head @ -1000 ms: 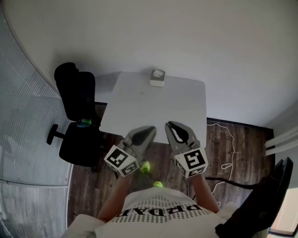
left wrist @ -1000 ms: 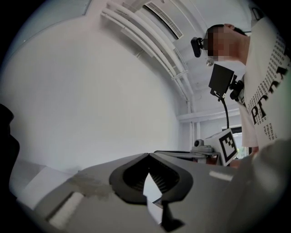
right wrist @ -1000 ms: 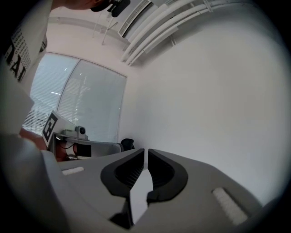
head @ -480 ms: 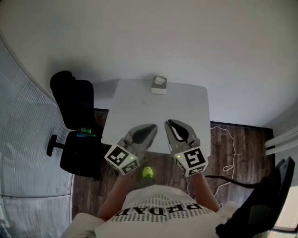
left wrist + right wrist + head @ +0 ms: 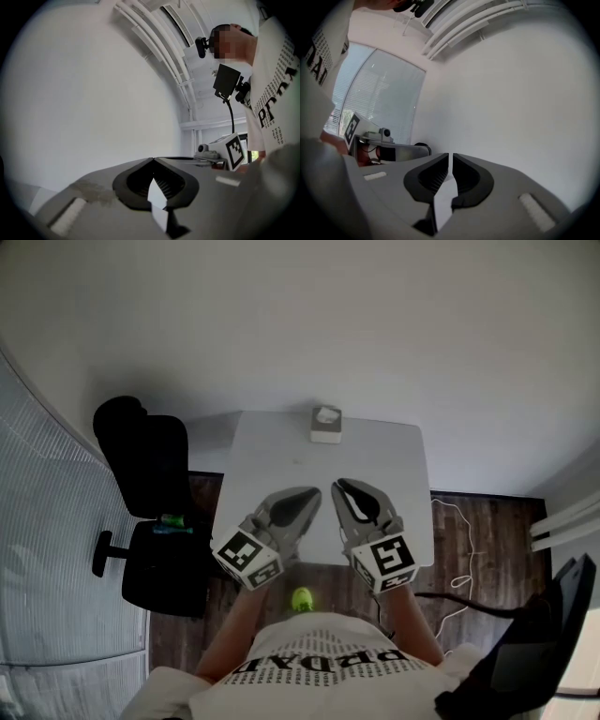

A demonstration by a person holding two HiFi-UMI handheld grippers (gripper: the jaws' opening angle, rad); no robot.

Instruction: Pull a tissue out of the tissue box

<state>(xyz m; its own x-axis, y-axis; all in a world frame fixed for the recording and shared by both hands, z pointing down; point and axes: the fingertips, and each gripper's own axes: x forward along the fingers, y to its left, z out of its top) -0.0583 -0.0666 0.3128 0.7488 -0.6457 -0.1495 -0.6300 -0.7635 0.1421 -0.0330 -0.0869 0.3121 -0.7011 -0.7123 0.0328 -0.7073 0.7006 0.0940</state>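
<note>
A small white tissue box (image 5: pixel 326 424) with a tissue sticking out of its top stands at the far edge of the white table (image 5: pixel 272 465). My left gripper (image 5: pixel 314 492) and right gripper (image 5: pixel 338 485) are held side by side over the table's near edge, pointing at the box and well short of it. The left gripper's (image 5: pixel 153 158) jaw tips meet with nothing between them. A hairline gap shows between the right gripper's (image 5: pixel 450 154) tips, and nothing is held there. Both gripper views face a bare white wall; the box is not in them.
A black office chair (image 5: pixel 150 465) stands left of the table, with a small green item (image 5: pixel 170 520) on its seat. A green ball-like object (image 5: pixel 301 598) lies on the wooden floor by my body. A white cable (image 5: pixel 455 521) trails on the floor at the right.
Both grippers have moved forward together, from over the floor to over the table's near edge. The table and tissue box now sit closer in the head view. Jaws unchanged.
</note>
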